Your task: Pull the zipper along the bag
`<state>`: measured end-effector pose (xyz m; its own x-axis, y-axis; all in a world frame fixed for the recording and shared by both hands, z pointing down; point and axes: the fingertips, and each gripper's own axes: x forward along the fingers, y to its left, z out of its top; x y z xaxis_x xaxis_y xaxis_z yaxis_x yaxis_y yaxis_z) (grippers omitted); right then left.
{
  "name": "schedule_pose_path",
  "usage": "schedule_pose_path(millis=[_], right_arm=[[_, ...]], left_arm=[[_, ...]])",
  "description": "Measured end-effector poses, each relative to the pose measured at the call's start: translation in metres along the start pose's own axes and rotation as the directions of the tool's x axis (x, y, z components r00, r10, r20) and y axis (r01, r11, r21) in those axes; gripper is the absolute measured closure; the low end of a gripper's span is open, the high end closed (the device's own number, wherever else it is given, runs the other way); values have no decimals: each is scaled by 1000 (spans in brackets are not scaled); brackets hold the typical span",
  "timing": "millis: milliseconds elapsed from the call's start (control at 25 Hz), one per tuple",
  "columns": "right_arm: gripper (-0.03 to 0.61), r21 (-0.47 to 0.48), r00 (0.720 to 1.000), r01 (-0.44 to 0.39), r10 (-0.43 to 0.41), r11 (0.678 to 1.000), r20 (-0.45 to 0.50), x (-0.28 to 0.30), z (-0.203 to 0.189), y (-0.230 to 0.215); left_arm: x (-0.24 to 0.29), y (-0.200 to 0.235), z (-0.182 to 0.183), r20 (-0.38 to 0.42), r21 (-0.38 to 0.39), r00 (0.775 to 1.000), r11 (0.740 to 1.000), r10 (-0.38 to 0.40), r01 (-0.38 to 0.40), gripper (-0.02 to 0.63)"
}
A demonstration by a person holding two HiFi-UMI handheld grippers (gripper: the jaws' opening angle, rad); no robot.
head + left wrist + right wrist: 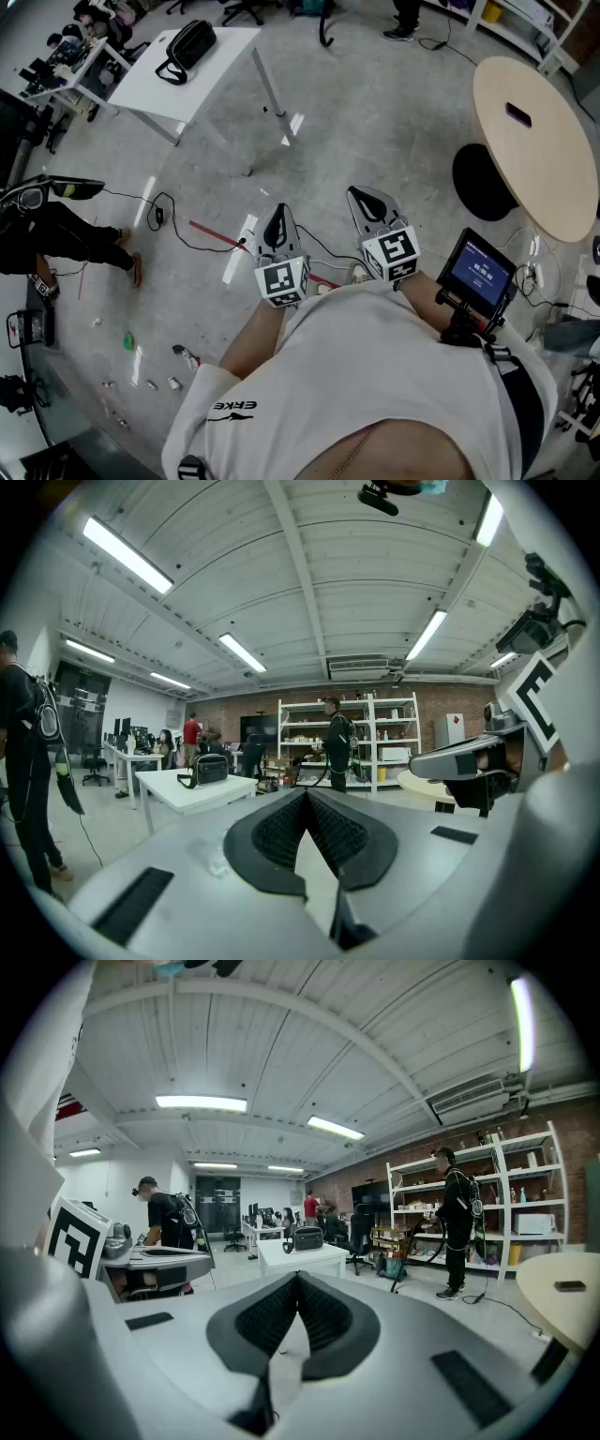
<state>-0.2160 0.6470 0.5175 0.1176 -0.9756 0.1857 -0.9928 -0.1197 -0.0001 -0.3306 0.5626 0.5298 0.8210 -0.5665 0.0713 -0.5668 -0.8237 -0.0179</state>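
The black bag [190, 45] lies on a white table [225, 70] at the far upper left, well away from both grippers. It also shows small in the left gripper view as the bag [208, 770] on the table [183, 791], and in the right gripper view as the bag [307, 1237] on the table [302, 1257]. My left gripper [278, 216] and right gripper [367, 199] are held side by side in front of my chest, over the concrete floor. The jaws of both the left gripper [306, 797] and the right gripper [297, 1279] meet at the tips with nothing between them. The zipper is too small to make out.
A round beige table [539, 141] stands at the right. Cables [178, 234], a red stick [214, 236] and small litter lie on the floor. A person in black [56, 234] is at the left. Another person stands by shelves [337, 742]. A small screen [478, 272] is mounted at my right side.
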Motion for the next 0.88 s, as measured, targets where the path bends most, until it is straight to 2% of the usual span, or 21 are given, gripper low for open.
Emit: schedule_pose_path(millis=[880], right_arm=[[574,52,999,35,-34,998,-7,-1,-1,-2]], left_arm=[[-3,3,0,-11,-7,1000,1000,-12,12,609]])
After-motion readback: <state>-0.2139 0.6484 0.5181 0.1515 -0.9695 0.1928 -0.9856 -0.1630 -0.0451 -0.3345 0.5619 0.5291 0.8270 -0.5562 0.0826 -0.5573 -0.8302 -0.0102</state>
